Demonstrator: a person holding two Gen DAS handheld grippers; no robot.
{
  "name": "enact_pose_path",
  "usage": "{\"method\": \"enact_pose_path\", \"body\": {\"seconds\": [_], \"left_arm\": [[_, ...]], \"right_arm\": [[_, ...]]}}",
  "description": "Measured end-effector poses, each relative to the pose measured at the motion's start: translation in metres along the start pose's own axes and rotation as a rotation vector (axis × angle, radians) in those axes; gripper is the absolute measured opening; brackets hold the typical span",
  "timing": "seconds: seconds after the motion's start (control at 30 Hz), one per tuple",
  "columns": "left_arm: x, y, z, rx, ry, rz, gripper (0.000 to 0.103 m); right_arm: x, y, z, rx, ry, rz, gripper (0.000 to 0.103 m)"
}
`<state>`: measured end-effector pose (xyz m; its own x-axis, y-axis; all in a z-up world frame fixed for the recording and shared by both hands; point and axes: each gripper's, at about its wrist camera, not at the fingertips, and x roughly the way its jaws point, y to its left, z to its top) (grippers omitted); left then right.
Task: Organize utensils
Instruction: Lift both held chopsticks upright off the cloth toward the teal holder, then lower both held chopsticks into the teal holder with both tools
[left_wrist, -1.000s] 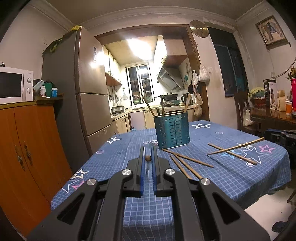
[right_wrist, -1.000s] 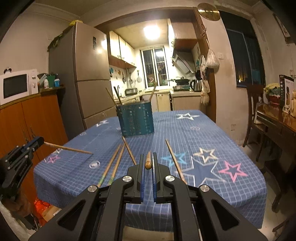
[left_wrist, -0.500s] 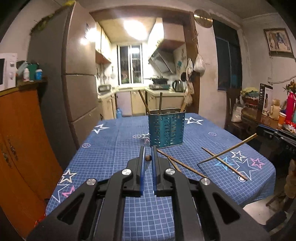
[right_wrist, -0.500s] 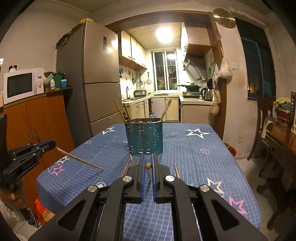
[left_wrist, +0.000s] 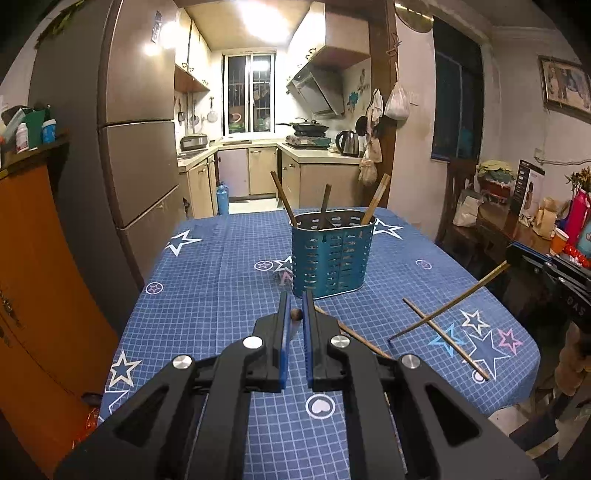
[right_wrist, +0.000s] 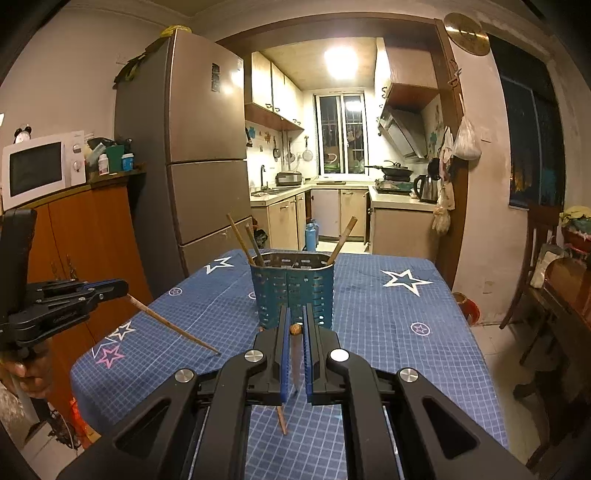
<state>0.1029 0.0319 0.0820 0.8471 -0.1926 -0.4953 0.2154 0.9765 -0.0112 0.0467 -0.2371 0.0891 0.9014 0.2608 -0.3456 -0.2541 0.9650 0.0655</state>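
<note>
Left wrist view is showing the left gripper (left_wrist: 294, 314) clamping its jaws nearly shut on a thin brown wooden chopstick (left_wrist: 295, 315), seen end-on between the blue pads. Right wrist view is showing the same on the other side: the right gripper (right_wrist: 294, 328) is pinching a second wooden chopstick (right_wrist: 294, 360), its tip hanging below the jaws. Both tools are hovering over the blue star-printed tablecloth (left_wrist: 221, 273) and facing the perforated teal metal utensil holder (left_wrist: 330, 254), which is standing upright mid-table and already holding three sticks. Several loose chopsticks (left_wrist: 443, 338) are lying on the cloth near the right gripper.

The step in hand looks like carrying a stick in each gripper to the holder. Next, each gripper probably needs tipping so that its stick is pointing down over the holder's open top before the jaws open; a stick striking the rim could tip or shift the holder.
</note>
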Motion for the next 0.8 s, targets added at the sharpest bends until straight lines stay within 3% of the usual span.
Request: {"method": "enact_pose_path", "body": {"seconds": [0.33,0.8], "left_arm": [[0.017,0.007,0.032,-0.024,0.034,-0.032,0.005],[0.026,0.003,0.051,-0.028,0.034,-0.032,0.005]], "right_arm": [[0.028,-0.008,0.026,0.025,0.011,0.023,0.007],[0.044,-0.004,0.043,0.021,0.028,0.033,0.007]]}}
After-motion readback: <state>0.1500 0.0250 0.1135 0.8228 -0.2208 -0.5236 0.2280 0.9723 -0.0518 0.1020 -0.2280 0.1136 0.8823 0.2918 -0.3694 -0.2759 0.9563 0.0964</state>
